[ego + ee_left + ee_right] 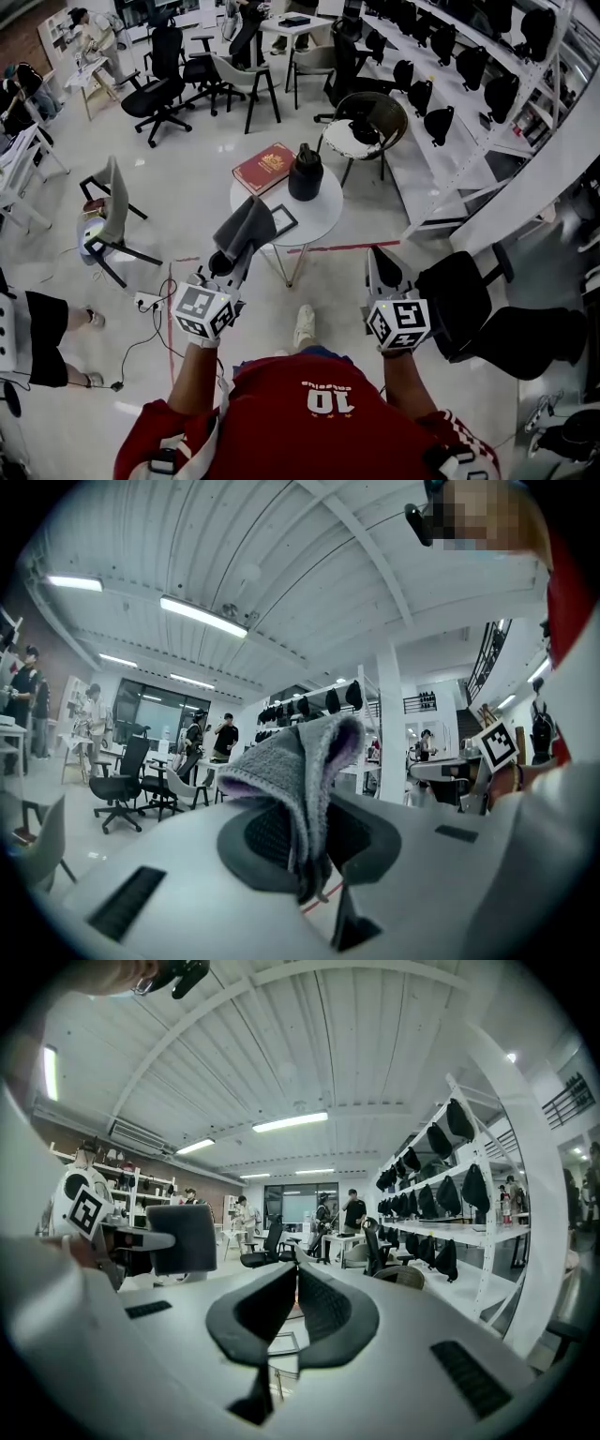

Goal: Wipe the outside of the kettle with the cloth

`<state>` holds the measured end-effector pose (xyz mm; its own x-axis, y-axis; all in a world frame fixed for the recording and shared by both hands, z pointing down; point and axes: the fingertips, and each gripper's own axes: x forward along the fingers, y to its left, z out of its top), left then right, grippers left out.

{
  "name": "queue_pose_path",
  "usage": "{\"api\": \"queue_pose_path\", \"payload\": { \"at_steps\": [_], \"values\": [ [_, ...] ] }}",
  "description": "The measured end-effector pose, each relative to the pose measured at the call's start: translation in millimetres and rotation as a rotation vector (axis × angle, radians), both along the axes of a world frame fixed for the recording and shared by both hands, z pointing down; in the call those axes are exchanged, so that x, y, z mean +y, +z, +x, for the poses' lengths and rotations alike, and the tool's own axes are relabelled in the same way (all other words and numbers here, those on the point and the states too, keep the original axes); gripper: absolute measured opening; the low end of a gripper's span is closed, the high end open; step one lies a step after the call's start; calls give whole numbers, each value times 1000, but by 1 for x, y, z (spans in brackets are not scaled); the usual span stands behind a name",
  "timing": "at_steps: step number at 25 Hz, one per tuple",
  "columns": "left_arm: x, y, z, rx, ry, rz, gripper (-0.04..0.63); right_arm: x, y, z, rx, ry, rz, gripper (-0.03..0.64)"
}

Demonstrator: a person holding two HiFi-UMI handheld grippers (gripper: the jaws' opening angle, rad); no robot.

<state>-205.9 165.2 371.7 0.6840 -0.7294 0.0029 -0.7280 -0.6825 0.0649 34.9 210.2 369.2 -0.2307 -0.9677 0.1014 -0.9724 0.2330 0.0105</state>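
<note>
The black kettle (305, 175) stands on a small round white table (323, 217), by the table's far edge. My left gripper (228, 255) hangs in front of the table's near left side, shut on a grey cloth (247, 228) that sticks up from its jaws. In the left gripper view the cloth (298, 771) folds over the closed jaws of the left gripper (305, 855). To the right of the table my right gripper (374, 253) is shut with nothing in it; in its own view, the right gripper (295, 1271) has its fingertips touching. Both point up, well short of the kettle.
A red book (264, 167) and a dark flat frame (283, 223) lie on the table too. A round wicker chair (367, 124) stands behind it, a grey chair (110, 217) to the left, a black office chair (487, 305) at my right. Shelves with black bags (450, 70) line the right side.
</note>
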Motion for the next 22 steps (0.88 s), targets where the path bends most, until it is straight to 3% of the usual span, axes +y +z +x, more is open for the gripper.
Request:
{"api": "queue_pose_path", "payload": {
  "at_steps": [22],
  "values": [
    [-142,2,53,-62,-23,-13,46,-159,-5,41,-44,-91,13,20]
  ]
}}
